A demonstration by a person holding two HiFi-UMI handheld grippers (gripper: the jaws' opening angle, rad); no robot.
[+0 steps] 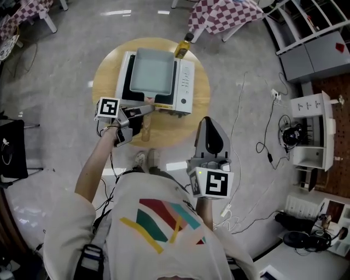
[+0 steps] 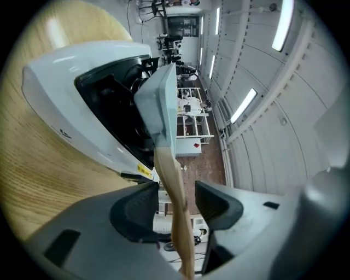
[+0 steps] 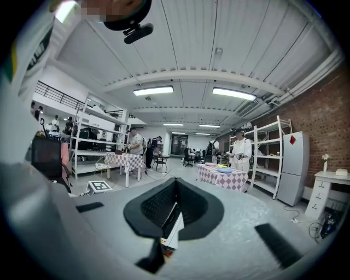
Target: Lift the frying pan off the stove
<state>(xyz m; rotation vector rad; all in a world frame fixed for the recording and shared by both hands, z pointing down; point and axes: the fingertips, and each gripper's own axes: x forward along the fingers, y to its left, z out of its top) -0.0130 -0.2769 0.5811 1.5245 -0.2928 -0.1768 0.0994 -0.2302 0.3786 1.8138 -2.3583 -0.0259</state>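
A square pale-blue frying pan (image 1: 151, 74) sits on a white stove (image 1: 185, 82) on a round wooden table (image 1: 202, 104). Its wooden handle (image 1: 149, 102) points toward me. My left gripper (image 1: 143, 109) is at the handle's end. In the left gripper view the handle (image 2: 174, 191) runs between the jaws of the left gripper (image 2: 178, 202), which stand open with a narrow gap on each side. Beyond them are the pan (image 2: 161, 104) and the stove (image 2: 65, 93). My right gripper (image 1: 210, 128) is held off the table's near right edge, shut and empty (image 3: 174, 210).
A yellow oil bottle (image 1: 184, 46) stands behind the stove at the table's far edge. Checkered-cloth tables (image 1: 224, 13) are farther back. White cables (image 1: 240, 109) trail over the floor to the right, by a shelf unit (image 1: 311, 131). A black box (image 1: 11, 147) sits at the left.
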